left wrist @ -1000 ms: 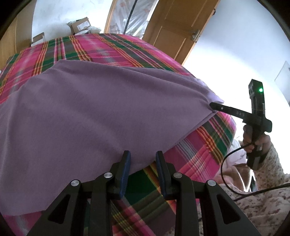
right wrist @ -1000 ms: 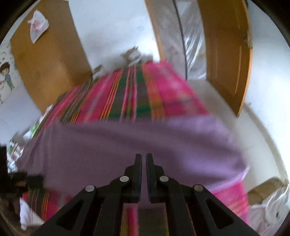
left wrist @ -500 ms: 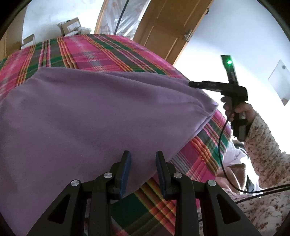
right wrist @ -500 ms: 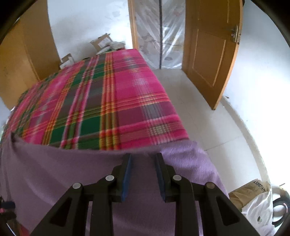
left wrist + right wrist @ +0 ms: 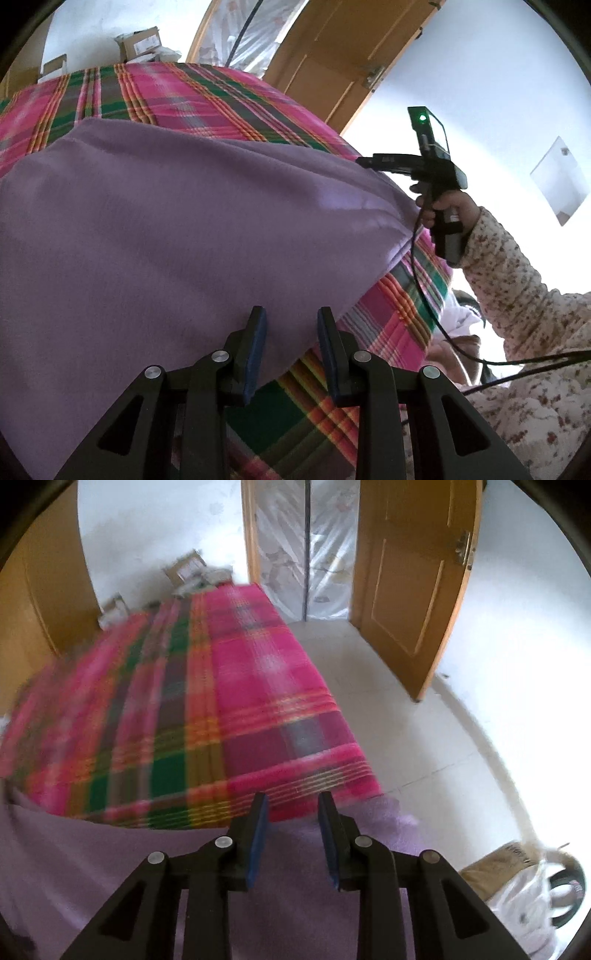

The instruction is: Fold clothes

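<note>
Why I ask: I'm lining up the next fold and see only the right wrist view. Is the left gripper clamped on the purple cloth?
Observer: No. The left gripper stands open; the purple cloth shows between its pads, unpinched.
Operator: And my right gripper from outside?
Observer: The right gripper, whose jaws have just been opening with nothing pinched, has its tip at the cloth's far right corner.
Operator: What holds it?
Observer: A hand in a floral sleeve grips its handle.

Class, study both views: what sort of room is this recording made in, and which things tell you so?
Probably a bedroom in a home. A bed with a plaid blanket fills the room, a purple garment lies spread on it, and a wooden door stands open onto a tiled floor.
</note>
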A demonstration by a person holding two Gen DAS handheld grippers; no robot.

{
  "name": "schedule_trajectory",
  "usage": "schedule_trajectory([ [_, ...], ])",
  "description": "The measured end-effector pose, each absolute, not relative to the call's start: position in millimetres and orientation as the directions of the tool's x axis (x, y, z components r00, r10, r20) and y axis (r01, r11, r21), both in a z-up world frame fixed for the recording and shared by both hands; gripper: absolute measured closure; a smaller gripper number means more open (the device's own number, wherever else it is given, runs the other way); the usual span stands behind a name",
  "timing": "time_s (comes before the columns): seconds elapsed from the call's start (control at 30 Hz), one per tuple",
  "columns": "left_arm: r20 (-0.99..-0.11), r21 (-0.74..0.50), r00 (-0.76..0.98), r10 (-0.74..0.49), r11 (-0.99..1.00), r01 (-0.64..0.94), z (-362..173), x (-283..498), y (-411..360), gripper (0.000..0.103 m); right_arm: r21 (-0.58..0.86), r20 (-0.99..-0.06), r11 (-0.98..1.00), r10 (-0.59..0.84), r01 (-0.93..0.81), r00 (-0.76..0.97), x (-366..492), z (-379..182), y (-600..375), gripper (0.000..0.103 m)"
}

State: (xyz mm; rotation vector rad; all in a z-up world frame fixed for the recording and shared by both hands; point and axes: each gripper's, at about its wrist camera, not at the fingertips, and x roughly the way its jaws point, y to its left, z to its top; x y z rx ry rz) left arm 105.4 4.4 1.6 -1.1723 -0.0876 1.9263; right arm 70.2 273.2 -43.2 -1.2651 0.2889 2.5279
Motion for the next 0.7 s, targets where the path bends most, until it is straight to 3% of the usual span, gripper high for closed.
schedule_trajectory([
  [0.17, -0.705, -0.447, -0.184, 0.686, -0.629, -0.636, 3, 110, 0, 0.074, 0.116, -0.783, -0.977, 0.020, -0.178, -0.622, 88, -33, 228, 0.074],
  [0.3, -0.712, -0.441, -0.181, 0.678, -0.633, -0.636, 4, 114, -6, 0.074, 0.118, -0.797, -0.986, -0.023, -0.119, -0.603, 83, -35, 206, 0.074],
  [0.5, -0.726, -0.395, -0.259, 0.636, -0.695, -0.600, 18, 108, -34, 0.074, 0.115, -0.761, -0.991, -0.128, 0.061, -0.636, 57, -10, 157, 0.074],
  [0.7, -0.701, -0.377, -0.386, 0.600, -0.771, -0.513, 41, 73, -77, 0.074, 0.198, -0.757, -0.944, -0.319, 0.265, -0.570, 10, -13, 91, 0.074],
])
